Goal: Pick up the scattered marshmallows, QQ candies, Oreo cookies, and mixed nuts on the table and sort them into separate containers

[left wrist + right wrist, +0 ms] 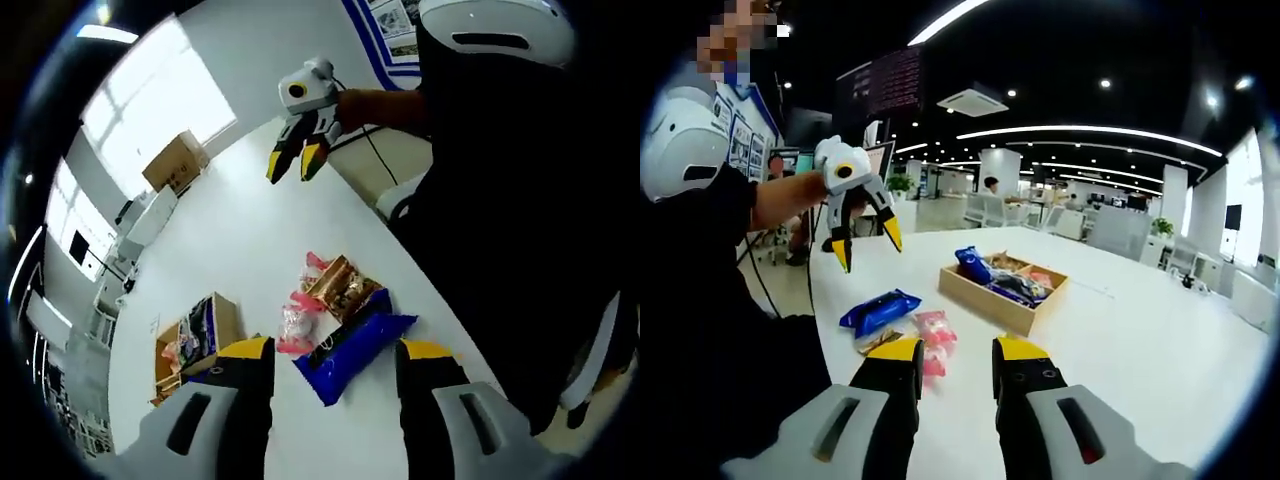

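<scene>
Yellow tips on both my grippers, and nothing between either pair. My left gripper [335, 365] hangs above the table with its jaws spread wide; my right gripper [958, 362] is likewise parted and empty, low over the near edge. Each shows in the other's view too, raised in the air with jaws apart.

Just ahead of both tools lies the loose pile: a blue packet [352, 352], probably the Oreo cookies, with a pink packet [298, 325] touching it and a gold-brown packet [342, 283] just beyond, which I take for the nuts. In the right gripper view the same blue packet [878, 310] sits left of the pink one [935, 330].

Further out stands the wooden box [985, 295], divided inside, with several packets already lying in it; I cannot tell which kinds or which compartments.

White table [250, 230] otherwise. A cardboard box [175, 160] sits at the far end.

Judgement: sorting is partly done at best. At least three packets are still loose, and neither gripper has one in hand.
</scene>
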A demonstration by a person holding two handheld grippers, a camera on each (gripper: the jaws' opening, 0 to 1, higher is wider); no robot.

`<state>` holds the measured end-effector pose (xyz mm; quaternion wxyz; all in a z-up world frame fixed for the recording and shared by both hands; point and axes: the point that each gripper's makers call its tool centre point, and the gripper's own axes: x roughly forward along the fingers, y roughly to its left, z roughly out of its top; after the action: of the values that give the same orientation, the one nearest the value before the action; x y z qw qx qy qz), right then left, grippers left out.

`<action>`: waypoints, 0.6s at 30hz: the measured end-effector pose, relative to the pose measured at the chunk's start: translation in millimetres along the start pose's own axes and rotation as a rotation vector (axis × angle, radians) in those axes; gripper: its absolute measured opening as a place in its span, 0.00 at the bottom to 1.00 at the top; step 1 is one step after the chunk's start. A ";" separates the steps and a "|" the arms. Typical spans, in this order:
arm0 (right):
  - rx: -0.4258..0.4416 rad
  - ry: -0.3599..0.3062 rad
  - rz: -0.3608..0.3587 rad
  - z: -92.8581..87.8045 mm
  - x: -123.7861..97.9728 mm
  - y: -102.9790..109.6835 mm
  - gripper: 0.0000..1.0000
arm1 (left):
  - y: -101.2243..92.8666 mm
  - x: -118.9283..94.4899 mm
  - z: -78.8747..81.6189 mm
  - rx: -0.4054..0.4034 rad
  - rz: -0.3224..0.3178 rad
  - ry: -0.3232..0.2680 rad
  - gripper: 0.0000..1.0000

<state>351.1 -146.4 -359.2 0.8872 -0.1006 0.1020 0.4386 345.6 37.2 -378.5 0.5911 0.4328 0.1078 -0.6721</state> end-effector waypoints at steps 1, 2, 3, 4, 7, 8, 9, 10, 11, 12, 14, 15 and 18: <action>0.001 -0.001 -0.001 0.8 -0.4 -0.2 0.24 | -1.5 3.1 0.3 0.019 -0.011 0.013 0.53; 0.002 -0.003 -0.002 1.3 -0.5 -0.6 0.24 | -4.4 6.2 0.0 0.040 -0.030 0.026 0.53; 0.004 -0.005 -0.002 1.9 -0.5 -0.9 0.24 | -7.2 9.1 -0.8 0.060 -0.049 0.037 0.53; 0.006 -0.004 -0.002 2.0 -0.5 -1.0 0.24 | -9.4 12.0 -1.9 0.075 -0.065 0.047 0.53; 0.008 0.001 0.002 0.9 -0.8 0.1 0.24 | -18.0 20.0 -4.2 0.105 -0.127 0.057 0.52; 0.009 0.003 0.003 0.3 -1.0 0.2 0.24 | -19.7 22.3 -4.4 0.115 -0.142 0.057 0.52; 0.011 0.004 0.003 -0.4 -1.1 0.1 0.24 | -20.6 24.5 -4.5 0.128 -0.153 0.057 0.52; 0.013 0.005 0.003 -1.0 -1.4 -0.3 0.24 | -20.4 27.2 -4.5 0.134 -0.162 0.055 0.52; 0.014 0.005 0.002 -1.1 -1.5 -0.5 0.24 | -20.1 28.7 -4.7 0.136 -0.166 0.054 0.52; 0.015 0.004 0.001 -0.9 -2.1 -1.2 0.24 | -19.6 30.9 -5.6 0.146 -0.173 0.056 0.51; 0.016 0.001 -0.003 -0.7 -3.1 -2.7 0.24 | -18.6 35.3 -7.4 0.165 -0.186 0.060 0.51; 0.018 0.000 -0.005 -0.3 -3.6 -3.6 0.24 | -18.2 37.4 -9.7 0.180 -0.196 0.069 0.51; 0.027 -0.010 -0.017 0.3 -5.0 -7.0 0.24 | -20.0 41.2 -17.8 0.245 -0.240 0.103 0.50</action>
<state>353.7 -154.3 -356.9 0.8927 -0.0873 0.1027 0.4301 338.9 25.5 -425.8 0.4430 0.5195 0.1062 -0.7229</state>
